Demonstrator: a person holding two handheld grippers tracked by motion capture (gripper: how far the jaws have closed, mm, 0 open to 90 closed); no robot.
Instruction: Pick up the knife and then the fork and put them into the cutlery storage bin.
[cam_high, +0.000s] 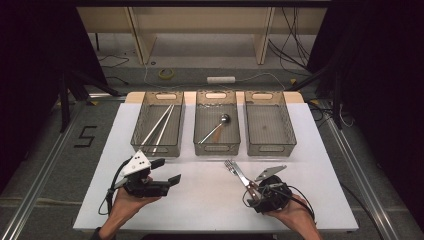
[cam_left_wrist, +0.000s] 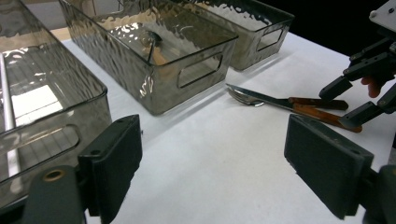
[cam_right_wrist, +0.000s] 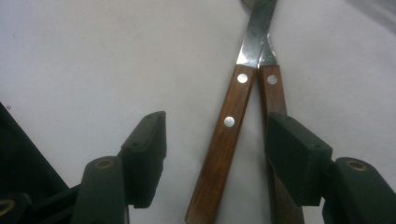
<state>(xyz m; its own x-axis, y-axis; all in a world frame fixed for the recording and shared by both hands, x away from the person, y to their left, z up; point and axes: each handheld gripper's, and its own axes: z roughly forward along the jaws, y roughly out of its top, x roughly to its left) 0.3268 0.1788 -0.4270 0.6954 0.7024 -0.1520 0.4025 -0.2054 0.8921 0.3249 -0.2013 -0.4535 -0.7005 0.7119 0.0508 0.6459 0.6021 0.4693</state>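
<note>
**White table, cutlery lying lengthwise under the right gripper**

White table (cam_high: 200, 200) holds a fork (cam_right_wrist: 254, 28) and knife (cam_right_wrist: 224, 149) side by side, wooden handles pointing at the right gripper (cam_right_wrist: 215, 154). Its jaws stand apart, straddling the knife handle without touching it. The left gripper (cam_left_wrist: 210, 168), open and empty, sits well apart.
</note>
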